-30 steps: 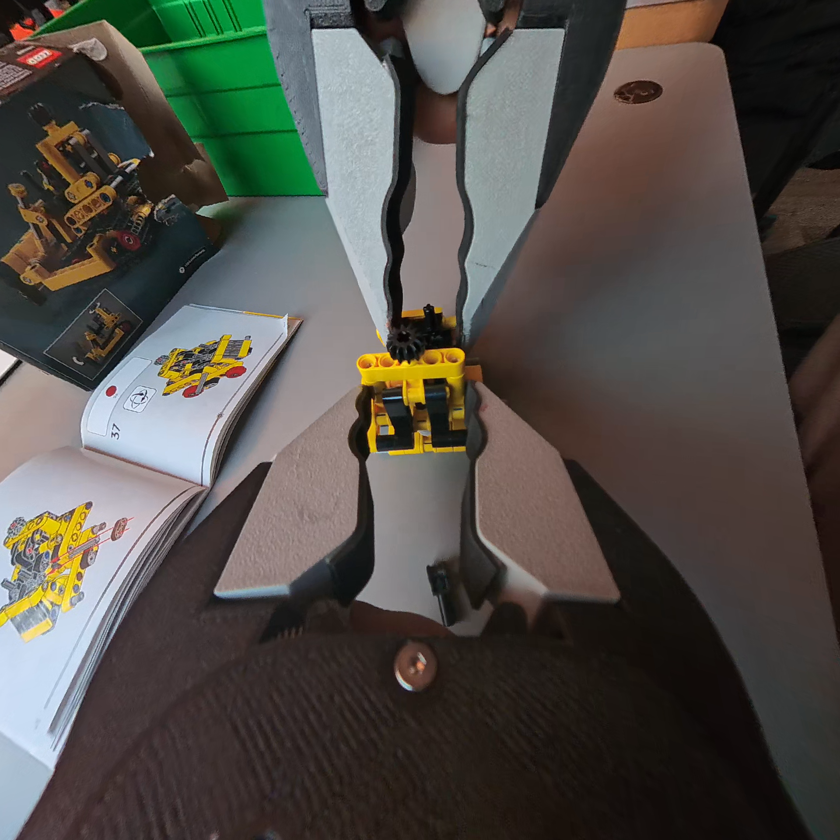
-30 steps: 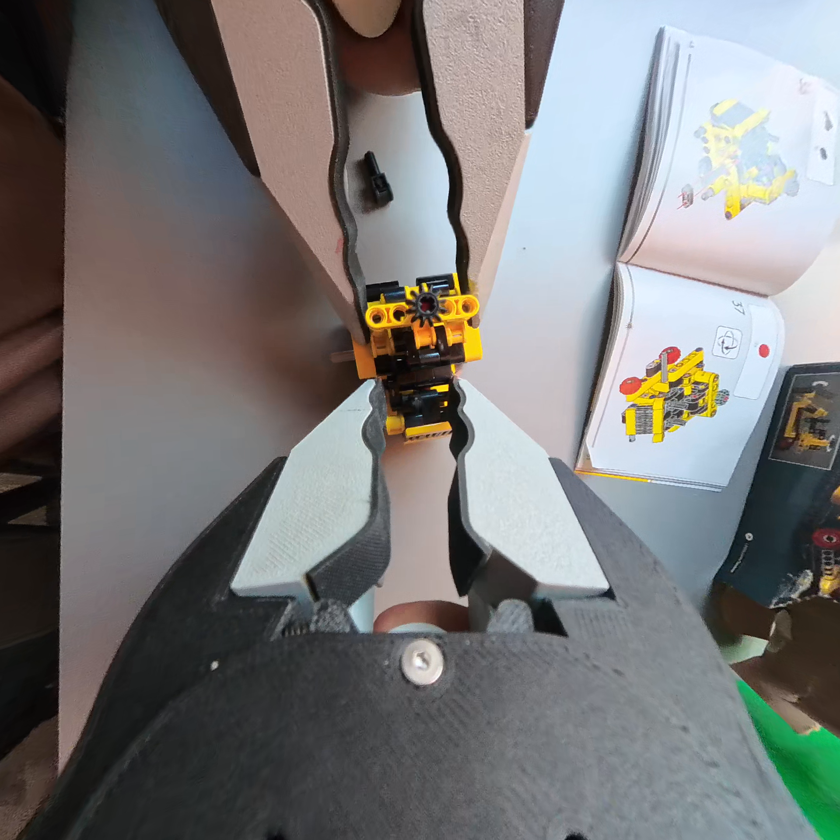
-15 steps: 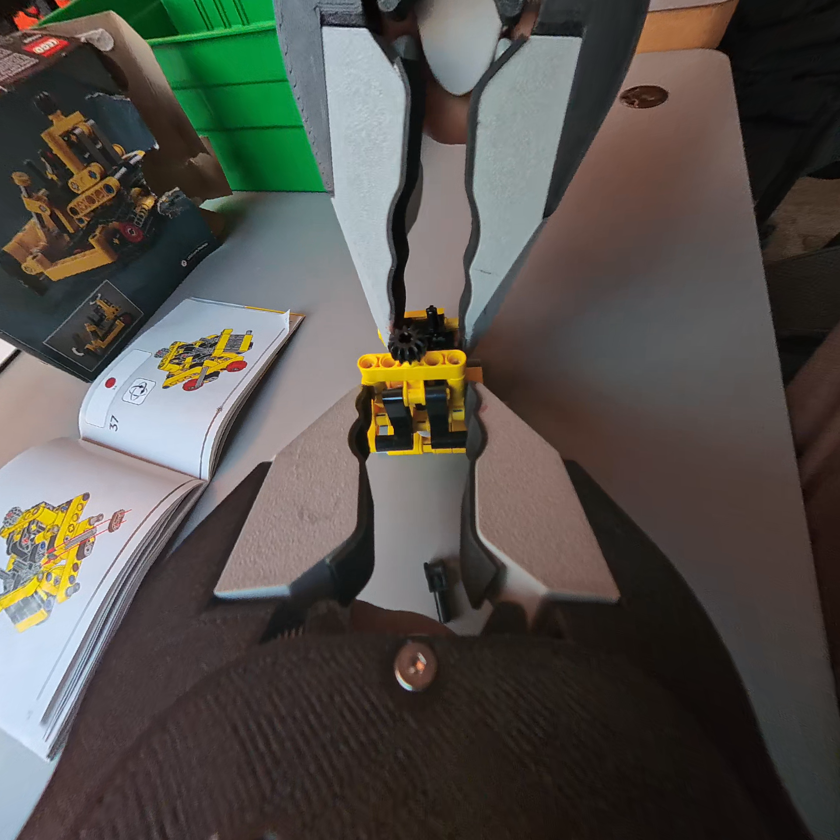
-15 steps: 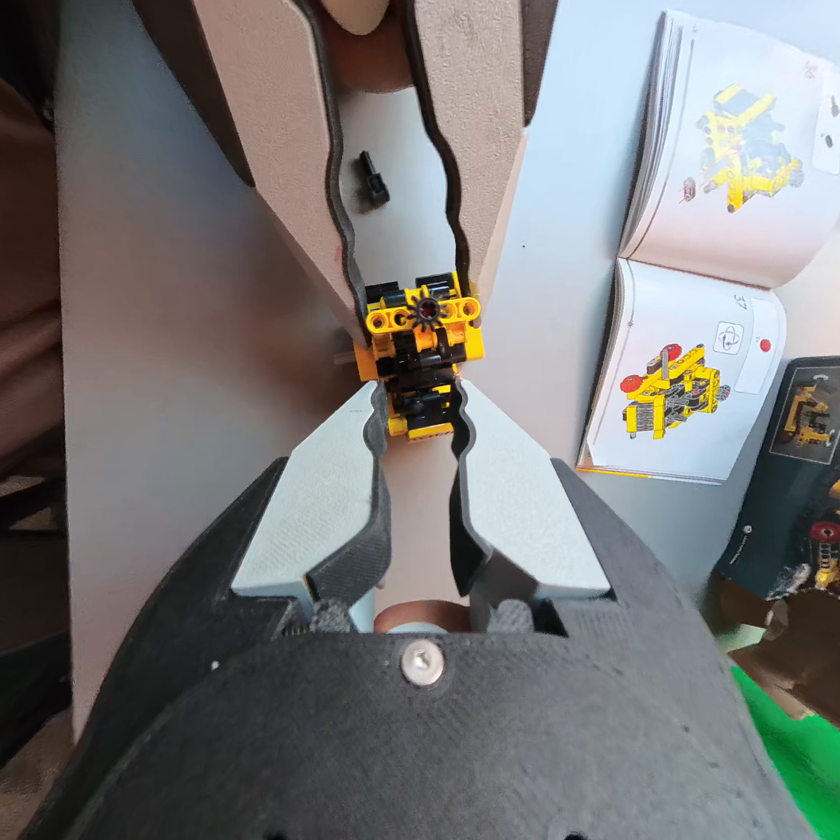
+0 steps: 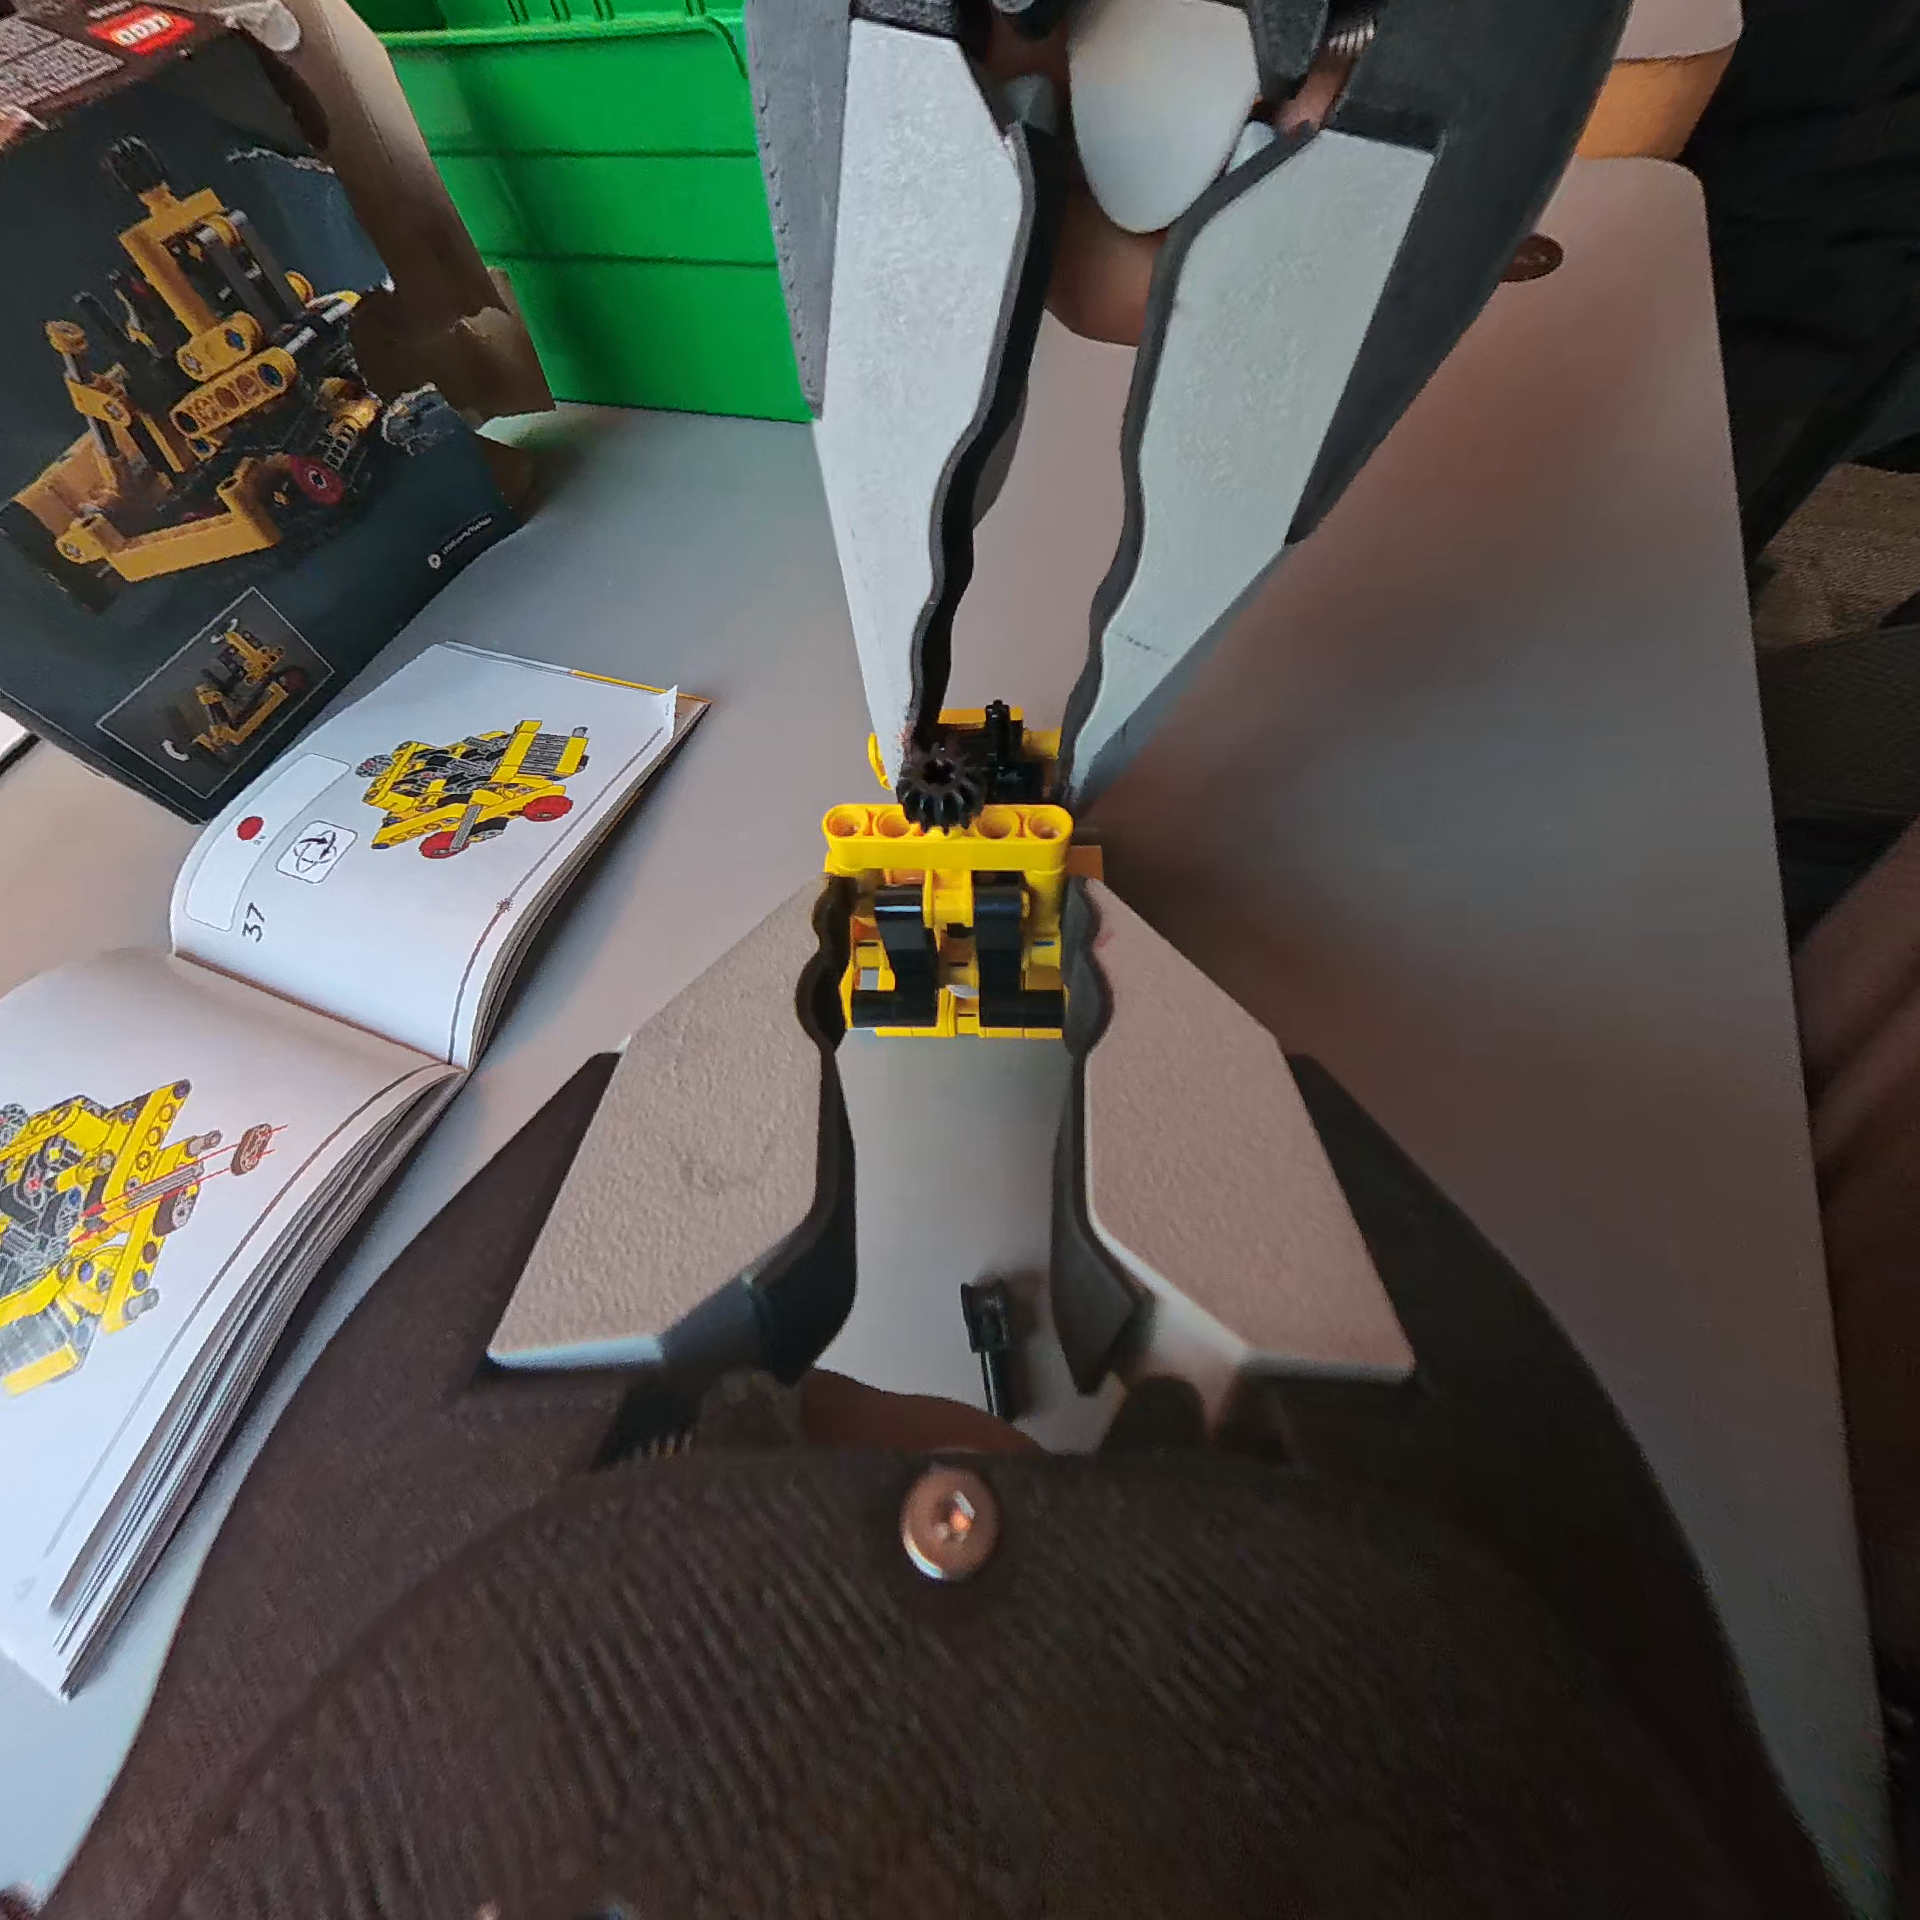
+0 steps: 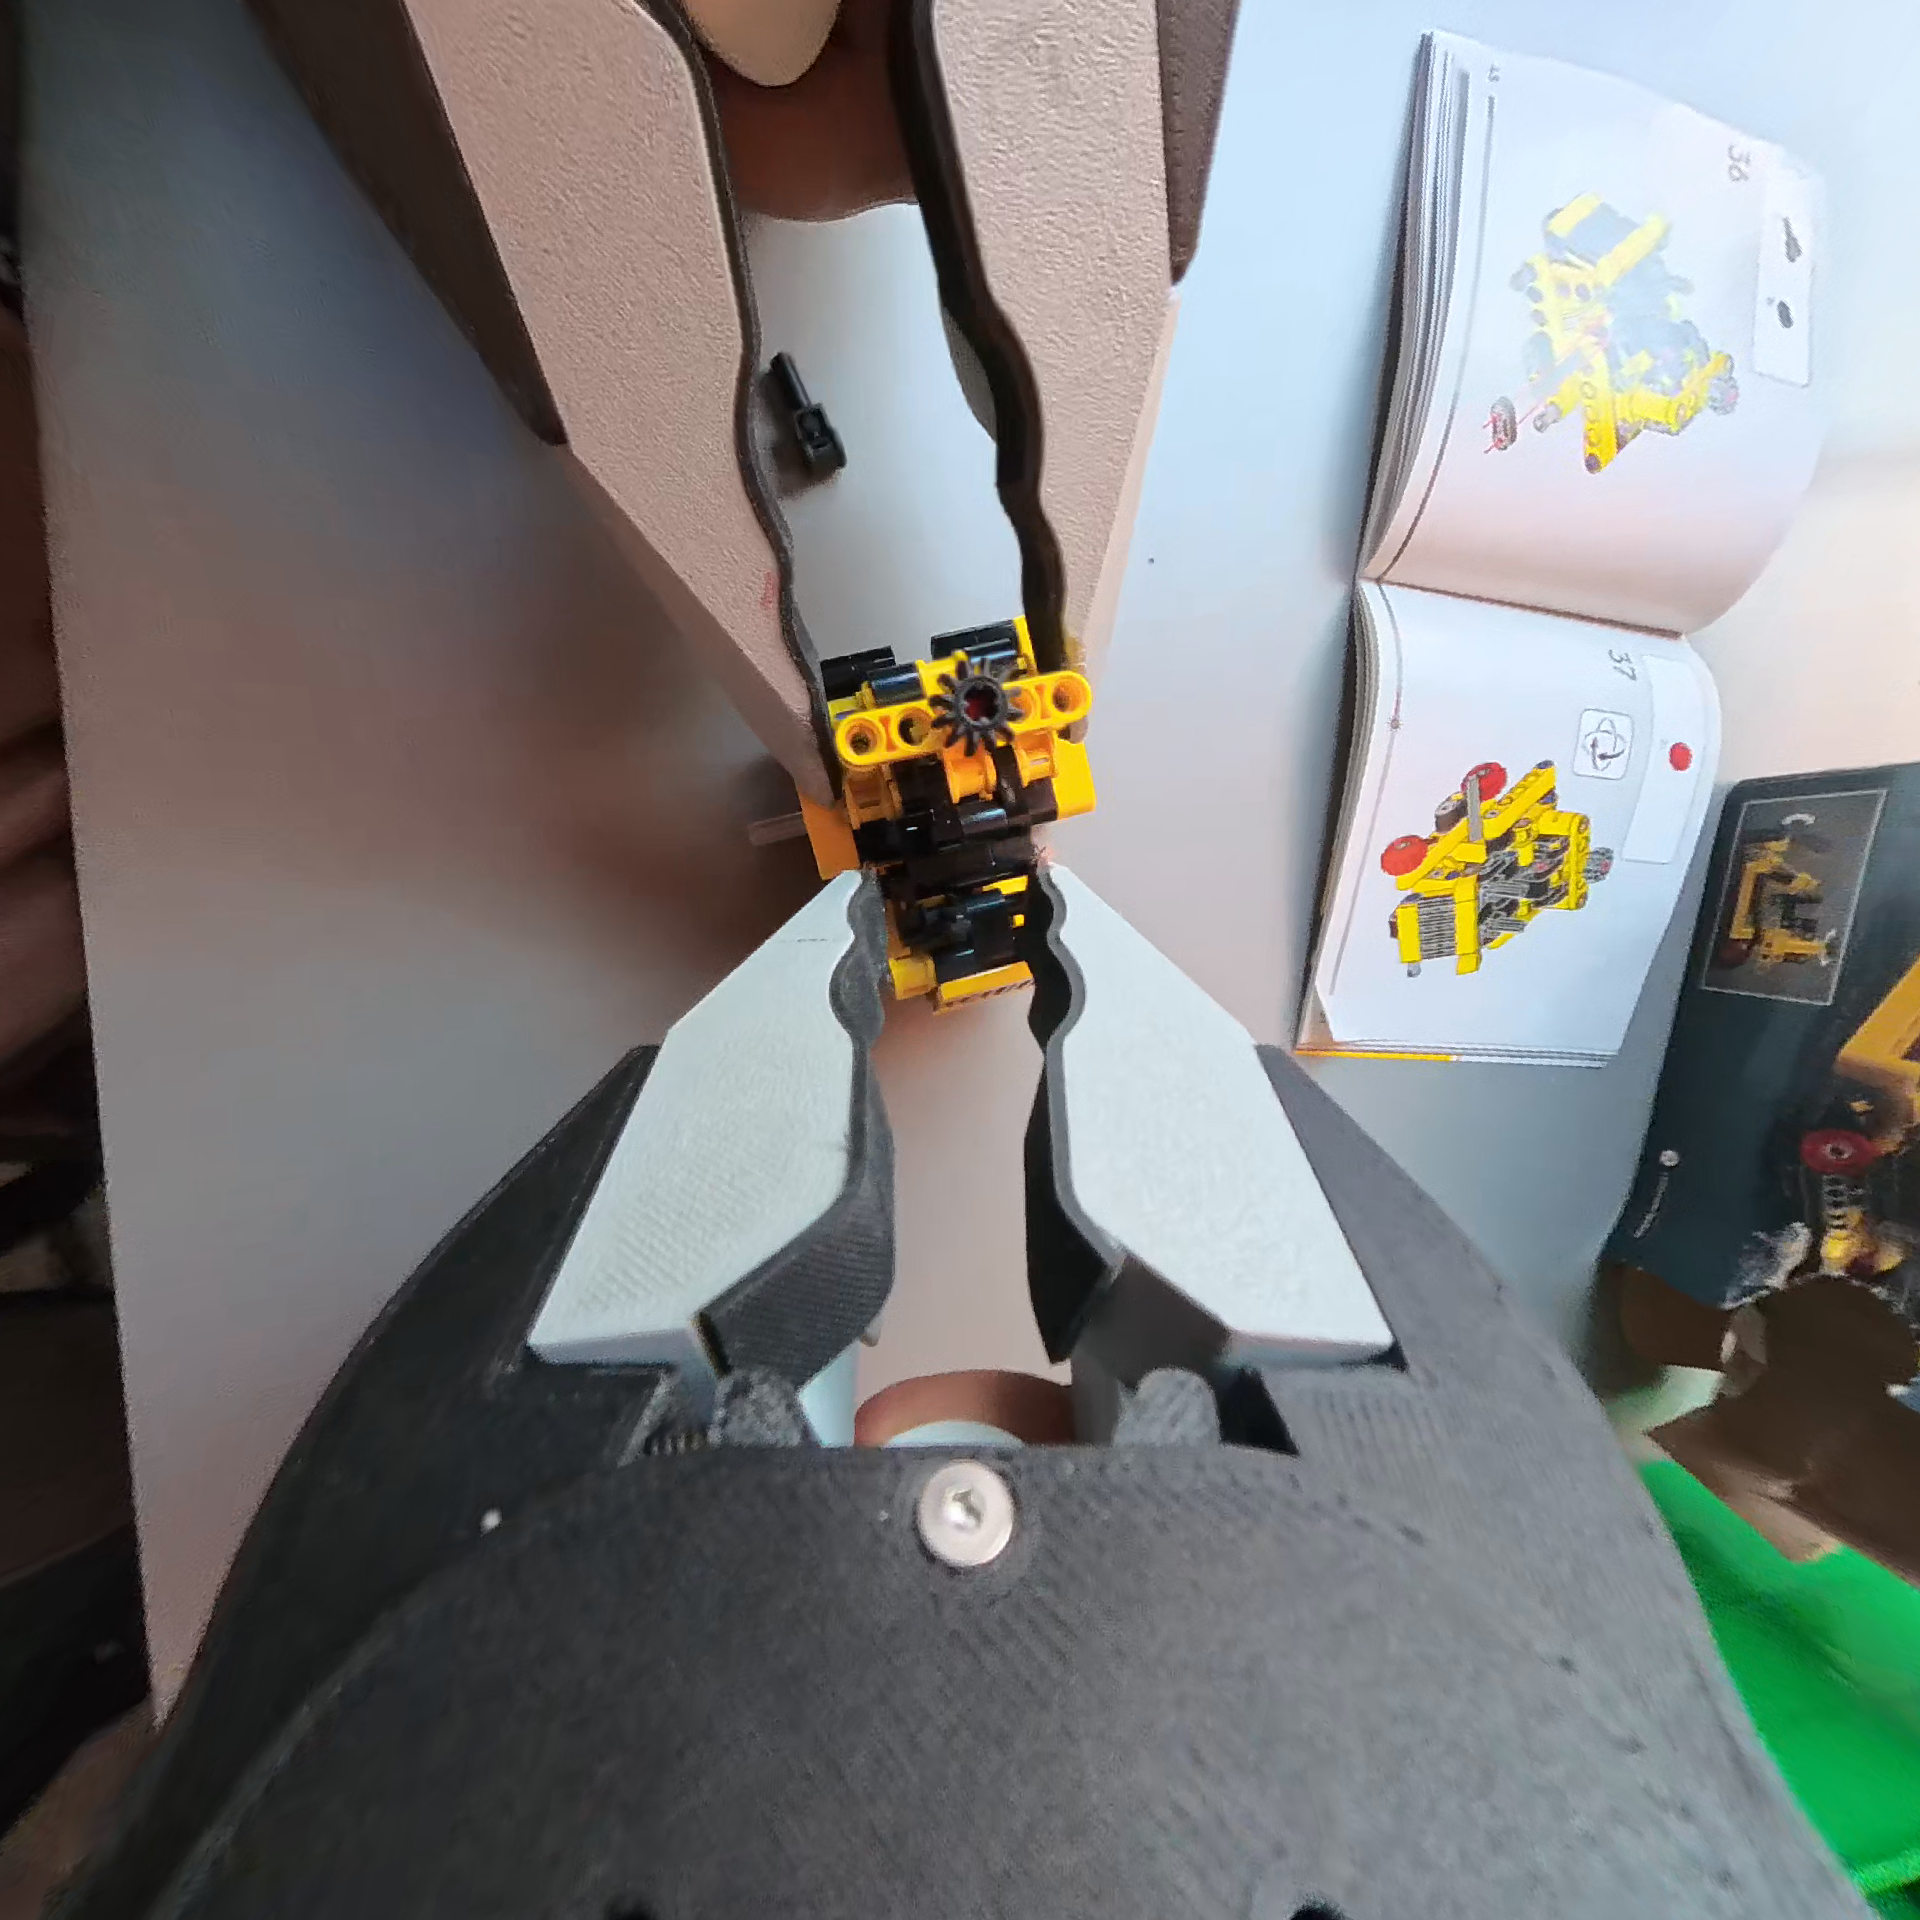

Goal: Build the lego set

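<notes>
A small yellow and black lego model (image 5: 951, 914) is held between both grippers above the grey table (image 5: 1403, 935). A black gear (image 5: 935, 784) sits on its yellow holed beam. My left gripper (image 5: 951, 935) is shut on the near end of the model. My right gripper (image 6: 951, 914) is shut on the other end of the same model (image 6: 961, 821), facing the left one. The gear (image 6: 977, 712) shows in the right wrist view too. A loose black pin (image 5: 987, 1335) lies on the table under the left gripper; it also shows in the right wrist view (image 6: 805, 421).
An open instruction booklet (image 5: 343, 914) lies left of the grippers, also seen in the right wrist view (image 6: 1538, 831). The set's dark box (image 5: 208, 395) stands behind the booklet. A green bin (image 5: 623, 197) is at the back. The table's edge (image 5: 1766, 935) runs along the right. The tips of both grippers are at nearly the same place. About 8 centimeters separates my left fingertips from the loose black pin (image 5: 987, 1335). It is also in sight in the right wrist view (image 6: 810, 433).
Both grippers keep their hold on the model. The left wrist view has shifted slightly, the booklet and box sliding a little; the model looks a bit more tilted in the right wrist view.
</notes>
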Demonstrator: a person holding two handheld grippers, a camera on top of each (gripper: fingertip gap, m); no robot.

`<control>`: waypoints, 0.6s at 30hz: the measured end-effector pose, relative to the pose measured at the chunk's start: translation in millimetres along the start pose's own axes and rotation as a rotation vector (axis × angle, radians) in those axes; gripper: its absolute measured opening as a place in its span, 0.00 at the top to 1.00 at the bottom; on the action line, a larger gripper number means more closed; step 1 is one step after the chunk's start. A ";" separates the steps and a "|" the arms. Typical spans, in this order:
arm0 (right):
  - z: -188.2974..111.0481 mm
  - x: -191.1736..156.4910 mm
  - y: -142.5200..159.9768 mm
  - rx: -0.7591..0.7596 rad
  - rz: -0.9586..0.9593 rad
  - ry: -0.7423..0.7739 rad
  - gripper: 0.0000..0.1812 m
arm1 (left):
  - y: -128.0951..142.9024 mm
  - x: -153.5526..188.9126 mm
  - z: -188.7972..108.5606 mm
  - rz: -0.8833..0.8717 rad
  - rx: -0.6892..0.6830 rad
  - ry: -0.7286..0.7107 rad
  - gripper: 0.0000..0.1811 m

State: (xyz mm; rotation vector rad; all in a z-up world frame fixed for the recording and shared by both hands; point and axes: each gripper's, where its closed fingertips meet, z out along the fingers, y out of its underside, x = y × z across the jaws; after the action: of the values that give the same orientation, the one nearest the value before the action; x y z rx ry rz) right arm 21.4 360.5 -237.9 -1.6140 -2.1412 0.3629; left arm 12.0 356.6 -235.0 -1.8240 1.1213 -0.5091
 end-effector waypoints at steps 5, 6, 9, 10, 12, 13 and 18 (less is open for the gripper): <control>-6.6 -1.3 -5.7 0.035 -0.026 -0.001 1.00 | -1.8 0.2 2.1 0.032 0.006 -0.014 0.79; -6.7 -1.9 -6.9 0.050 -0.030 0.004 1.00 | -1.9 -1.5 1.5 0.029 0.010 -0.016 0.78; -14.3 -6.2 -10.1 0.073 -0.037 0.072 1.00 | -4.3 3.1 -0.4 0.057 0.031 -0.010 0.78; -18.0 -7.0 -11.2 0.081 -0.067 0.116 1.00 | -6.4 3.5 -0.9 0.080 0.044 -0.019 0.78; -26.9 -12.7 -10.0 0.096 -0.070 0.156 1.00 | -2.9 1.5 -0.2 0.086 0.020 -0.035 0.79; -33.1 -10.8 -7.2 0.095 -0.064 0.201 1.00 | -2.7 -1.7 0.0 0.090 0.019 -0.046 0.79; -46.6 -4.0 8.7 0.109 0.050 0.315 0.89 | -1.7 -9.9 0.7 0.068 0.016 -0.039 0.79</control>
State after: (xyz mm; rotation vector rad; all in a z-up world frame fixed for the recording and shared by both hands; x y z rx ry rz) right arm 52.4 356.9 -202.0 -1.5503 -1.8177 0.2191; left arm 8.3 365.7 -232.8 -1.7683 1.1449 -0.4398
